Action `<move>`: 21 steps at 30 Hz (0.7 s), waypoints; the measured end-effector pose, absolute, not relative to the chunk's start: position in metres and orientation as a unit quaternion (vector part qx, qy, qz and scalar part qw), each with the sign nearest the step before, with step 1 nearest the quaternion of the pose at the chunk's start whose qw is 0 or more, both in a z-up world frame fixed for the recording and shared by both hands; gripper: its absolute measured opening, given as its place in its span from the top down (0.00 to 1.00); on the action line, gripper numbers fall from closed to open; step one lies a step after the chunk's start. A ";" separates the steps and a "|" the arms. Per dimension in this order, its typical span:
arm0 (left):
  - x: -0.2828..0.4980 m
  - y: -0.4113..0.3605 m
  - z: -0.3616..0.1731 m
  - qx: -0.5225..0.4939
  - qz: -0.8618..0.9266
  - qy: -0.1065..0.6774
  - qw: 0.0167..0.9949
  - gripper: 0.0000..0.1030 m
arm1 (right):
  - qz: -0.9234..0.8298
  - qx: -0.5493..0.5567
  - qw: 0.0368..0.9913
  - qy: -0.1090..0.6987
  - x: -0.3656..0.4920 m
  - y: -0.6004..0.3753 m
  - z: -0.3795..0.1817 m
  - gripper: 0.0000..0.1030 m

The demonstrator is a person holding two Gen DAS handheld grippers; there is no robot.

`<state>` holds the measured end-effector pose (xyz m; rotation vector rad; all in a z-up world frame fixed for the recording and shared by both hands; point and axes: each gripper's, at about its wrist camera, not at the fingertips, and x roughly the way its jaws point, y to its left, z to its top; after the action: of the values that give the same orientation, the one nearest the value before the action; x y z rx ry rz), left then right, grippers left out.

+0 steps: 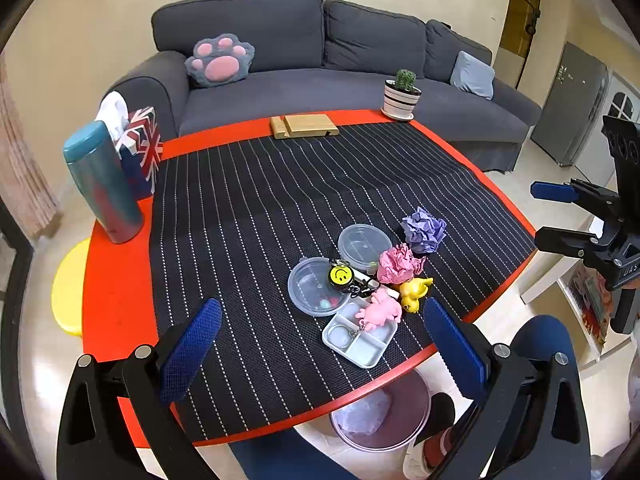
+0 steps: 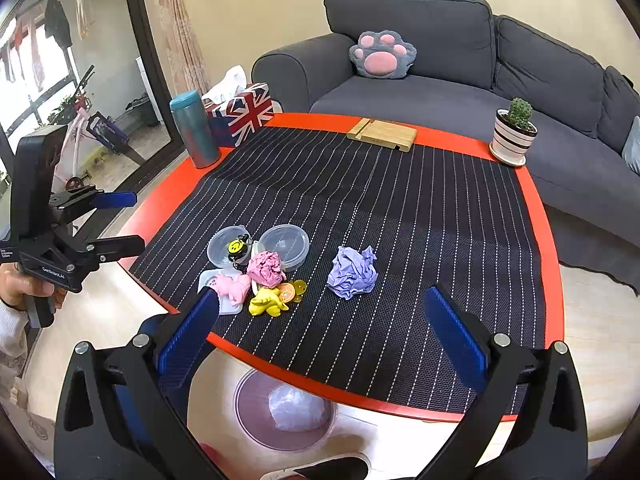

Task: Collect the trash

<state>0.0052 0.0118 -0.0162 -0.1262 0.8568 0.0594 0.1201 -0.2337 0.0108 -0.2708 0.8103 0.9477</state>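
1. Left gripper (image 1: 322, 344) is hovering over the near edge of the counter (image 1: 120, 288), jaws standing wide w/ nothing between them.
2. Right gripper (image 2: 320, 334) is hovering likewise at the near edge, jaws spread wide, empty. Each gripper is also showing in the other's view, at the side, jaws apart.
3. Purple paper ball (image 2: 352, 268) is lying on the striped mat (image 2: 400, 208), approx 12 o'clock from the right gripper, apart from the other clutter.
4. Pink paper ball (image 2: 266, 268) is sitting at approx 9 o'clock of the purple one, touching a clear round lid (image 2: 286, 244) behind it.
5. Around the pink ball: a clear round tub (image 1: 316, 288) w/ a yellow smiley keyring (image 1: 341, 275) on its rim, a pink toy (image 1: 380, 310) lying on a small white tray (image 1: 360, 344), and a yellow duck toy (image 1: 414, 292) just beside it.
6. Bin (image 2: 286, 410) is standing on the floor below the near counter edge, w/ a pale crumpled wad inside.
7. Far side of counter: teal flask (image 2: 194, 128) and flag tissue box (image 2: 240, 114) at approx 10 o'clock, wooden block (image 2: 382, 134) at 12, potted cactus (image 2: 516, 132) at approx 2.
8. Grey sofa (image 2: 440, 80) w/ a paw cushion (image 2: 382, 54) is sitting behind the counter.
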 end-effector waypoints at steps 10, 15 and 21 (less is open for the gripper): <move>0.005 0.010 -0.017 -0.060 0.027 0.414 0.908 0.06 | 0.442 -0.126 0.803 0.379 0.119 -0.234 0.009 0.03; 0.006 0.010 -0.019 -0.062 0.029 0.412 0.909 0.06 | 0.442 -0.127 0.802 0.381 0.119 -0.234 0.008 0.03; 0.006 0.011 -0.018 -0.053 0.035 0.408 0.911 0.06 | 0.442 -0.130 0.801 0.383 0.120 -0.234 0.006 0.03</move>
<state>0.0065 0.0112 -0.0183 -0.1097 0.8410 0.0722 0.1203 -0.2340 0.0057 -0.2780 0.8203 0.9480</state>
